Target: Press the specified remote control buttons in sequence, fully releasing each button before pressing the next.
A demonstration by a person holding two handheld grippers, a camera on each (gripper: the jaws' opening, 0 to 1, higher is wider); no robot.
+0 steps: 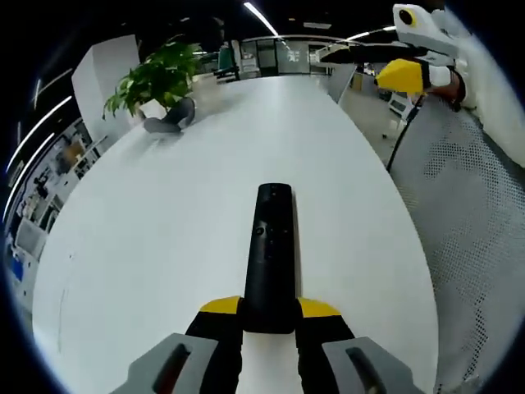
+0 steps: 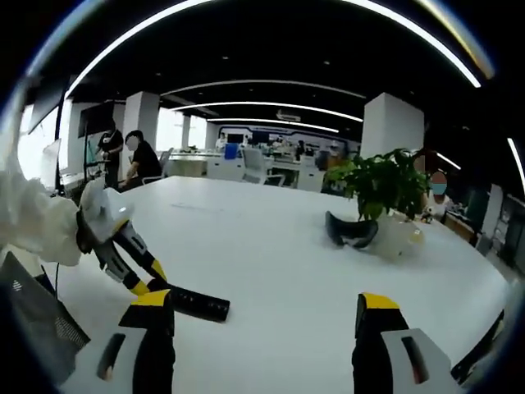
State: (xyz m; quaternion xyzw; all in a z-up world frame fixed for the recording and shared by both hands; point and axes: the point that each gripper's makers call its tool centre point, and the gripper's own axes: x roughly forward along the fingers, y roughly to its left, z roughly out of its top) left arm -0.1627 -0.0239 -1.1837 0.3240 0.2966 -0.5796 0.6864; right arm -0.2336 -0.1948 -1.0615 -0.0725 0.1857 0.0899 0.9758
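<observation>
Remote [image 1: 269,254] black and slim, seen in the left gripper view lengthwise between the yellow-tipped jaws of the left tongs [image 1: 269,310], near end clamped there, far end stretching out over the white surface [image 1: 148,246]. Small buttons faintly visible along its upper face. Beyond, a leafy plant [image 1: 156,78] near the far edge of the surface, with a dark grey object [image 1: 168,119] lying just beside it. Upper right, the right tongs [image 1: 406,74] hovering off the edge of the surface, held by a white-sleeved arm.

From the right gripper view, right tongs [image 2: 267,316] spread wide, nothing between the jaws. Left tongs [image 2: 148,283] at lower left, gripping the remote [image 2: 197,304], which sticks out sideways low over the surface [image 2: 271,246]. Further right, the plant [image 2: 381,185] in a pale pot [image 2: 402,234], the dark object [image 2: 353,230] touching it. People in the office background at far left.
</observation>
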